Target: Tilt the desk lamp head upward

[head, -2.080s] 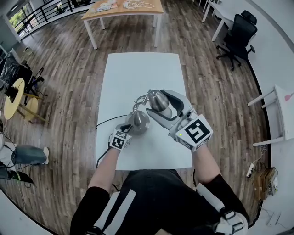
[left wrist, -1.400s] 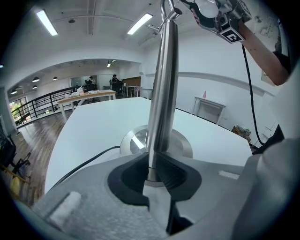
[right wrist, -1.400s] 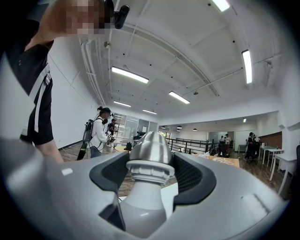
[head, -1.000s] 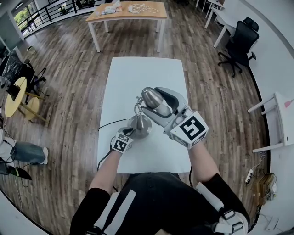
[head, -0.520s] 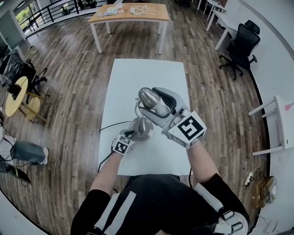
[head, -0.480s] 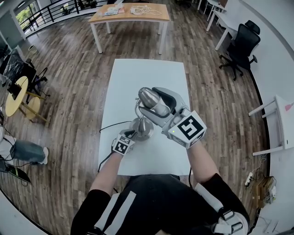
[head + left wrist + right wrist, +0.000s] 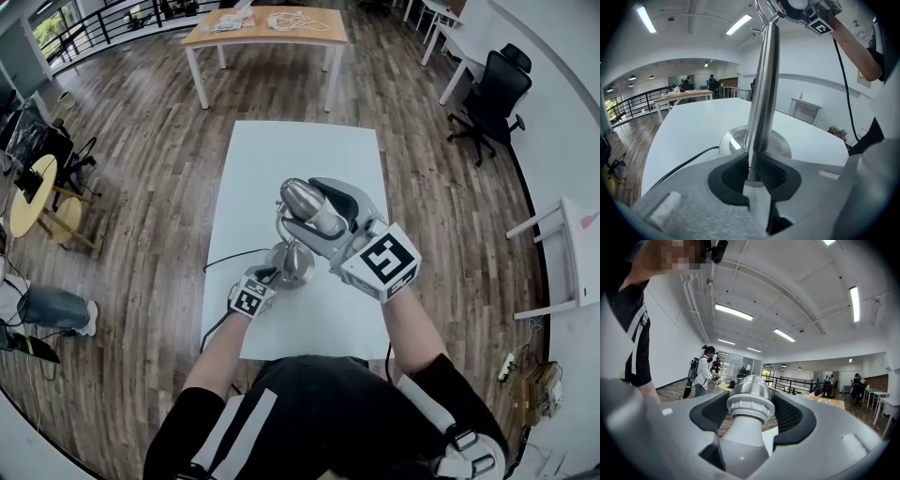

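On the long white desk [image 7: 281, 150] stands the brushed-metal desk lamp [image 7: 286, 265], its bell-shaped silver head [image 7: 302, 197] clasped in the wide-set jaws of the right gripper [image 7: 751, 404]. The jaws of the left gripper [image 7: 752, 171] pinch the slim upright pole [image 7: 761, 93] just above the round base [image 7: 780, 140]; I judge the tilt goes best if that clamp braces firm while the right swings the head up gently

A wood-plank floor [image 7: 141, 178] spreads beneath a white table [image 7: 281, 159]; beyond stand a wooden-topped table [image 7: 272, 28], a black office chair [image 7: 492, 80] by the white wall [image 7: 577, 112], a black railing [image 7: 112, 21], strip lights [image 7: 733, 311] overhead.
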The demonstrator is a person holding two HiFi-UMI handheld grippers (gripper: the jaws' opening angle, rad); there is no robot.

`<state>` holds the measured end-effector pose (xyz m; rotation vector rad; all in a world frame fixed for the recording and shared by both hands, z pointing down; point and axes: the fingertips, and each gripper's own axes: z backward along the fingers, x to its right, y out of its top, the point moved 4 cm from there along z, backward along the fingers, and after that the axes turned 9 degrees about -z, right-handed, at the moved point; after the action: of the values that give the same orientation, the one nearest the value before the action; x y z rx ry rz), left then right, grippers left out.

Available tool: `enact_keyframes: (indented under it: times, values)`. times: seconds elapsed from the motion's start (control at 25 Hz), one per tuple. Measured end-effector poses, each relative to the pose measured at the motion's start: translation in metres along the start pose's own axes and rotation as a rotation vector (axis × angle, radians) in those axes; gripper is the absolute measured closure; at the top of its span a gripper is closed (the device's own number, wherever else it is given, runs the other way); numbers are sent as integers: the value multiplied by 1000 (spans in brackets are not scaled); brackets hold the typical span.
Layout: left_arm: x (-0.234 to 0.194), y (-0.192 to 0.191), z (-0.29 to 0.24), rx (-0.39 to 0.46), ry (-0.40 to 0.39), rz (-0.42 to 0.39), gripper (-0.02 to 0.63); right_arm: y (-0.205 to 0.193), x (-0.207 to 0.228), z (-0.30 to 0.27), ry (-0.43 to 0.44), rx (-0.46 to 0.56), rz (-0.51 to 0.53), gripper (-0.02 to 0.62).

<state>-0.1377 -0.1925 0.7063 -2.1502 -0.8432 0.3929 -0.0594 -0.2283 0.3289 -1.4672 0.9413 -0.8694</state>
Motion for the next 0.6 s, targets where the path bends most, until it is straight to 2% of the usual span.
enact_keyframes:
  times: [0.6]
  values:
    - [2, 0, -5, 4, -1, -14, 549, 0, 4, -18, 13, -115, 37, 295]
